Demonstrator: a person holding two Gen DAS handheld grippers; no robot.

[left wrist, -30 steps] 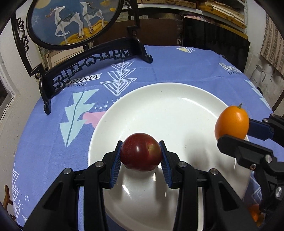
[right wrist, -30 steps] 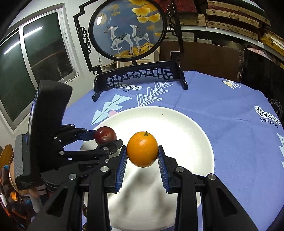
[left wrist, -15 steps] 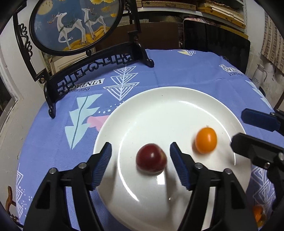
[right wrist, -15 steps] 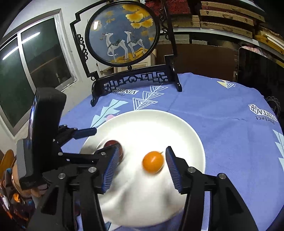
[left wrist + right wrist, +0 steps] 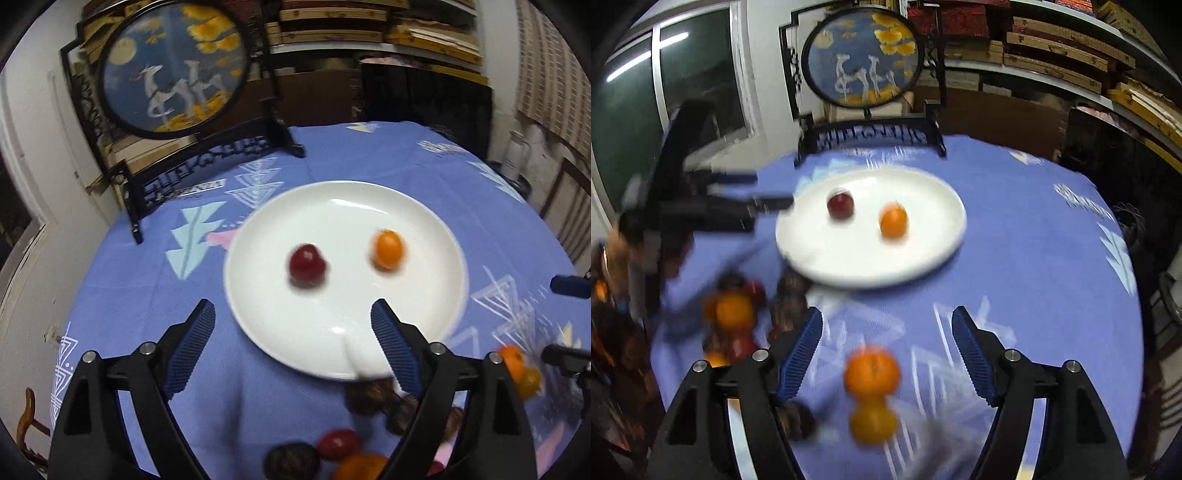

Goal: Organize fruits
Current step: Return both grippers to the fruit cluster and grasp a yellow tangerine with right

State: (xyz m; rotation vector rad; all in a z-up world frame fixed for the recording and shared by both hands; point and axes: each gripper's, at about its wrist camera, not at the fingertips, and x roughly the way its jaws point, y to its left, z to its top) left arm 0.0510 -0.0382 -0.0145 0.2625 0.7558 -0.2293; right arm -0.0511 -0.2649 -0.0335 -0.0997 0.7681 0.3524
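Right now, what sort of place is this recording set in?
Probably a room in a home, perhaps a dining or storage room. A round table with a blue printed cloth holds a white plate, a framed deer screen stands behind, and shelves hold stacked boxes.

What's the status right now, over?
Left gripper open, empty. Right gripper open, empty. Red fruit and orange fruit on white plate. Nothing blocking.

tbl, blue cloth (image 5: 129,295) | white plate (image 5: 436,236) | loose fruit (image 5: 871,373) | deer screen (image 5: 864,59)
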